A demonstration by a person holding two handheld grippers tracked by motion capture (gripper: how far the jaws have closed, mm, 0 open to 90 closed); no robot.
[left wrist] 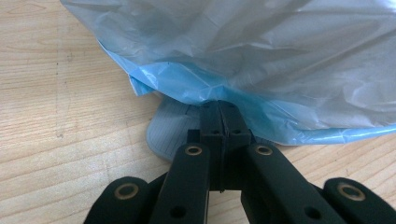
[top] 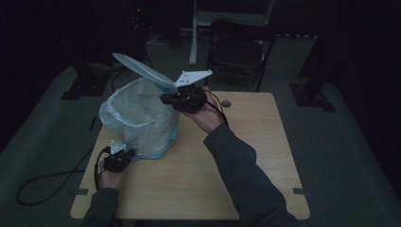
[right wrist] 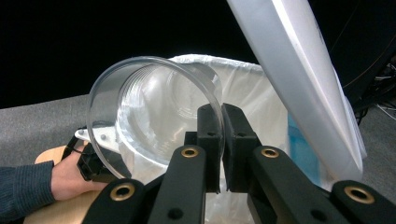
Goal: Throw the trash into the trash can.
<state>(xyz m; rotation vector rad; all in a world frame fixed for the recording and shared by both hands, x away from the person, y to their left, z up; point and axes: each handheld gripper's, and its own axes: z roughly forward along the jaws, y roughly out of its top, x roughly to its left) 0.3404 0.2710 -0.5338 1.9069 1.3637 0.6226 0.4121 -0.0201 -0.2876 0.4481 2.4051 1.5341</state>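
I have the right gripper [right wrist: 219, 140] clamped on the rim of a clear, ribbed plastic cup [right wrist: 154, 121] — held tilted over the white-lined bin [top: 139, 118], under its raised lid [top: 142, 68]. Left gripper [left wrist: 219, 123] — jaws closed at the bin's pedal [left wrist: 170, 133] beneath the blue bag edge.

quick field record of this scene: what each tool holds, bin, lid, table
left tool: shut, at the foot of the bin by the blue bag hem; grip on it unclear
right tool: shut on rim of clear plastic cup, tilted over the bin mouth
bin: lined with pale blue bag, stands on table
lid: tipped open
table: light wood
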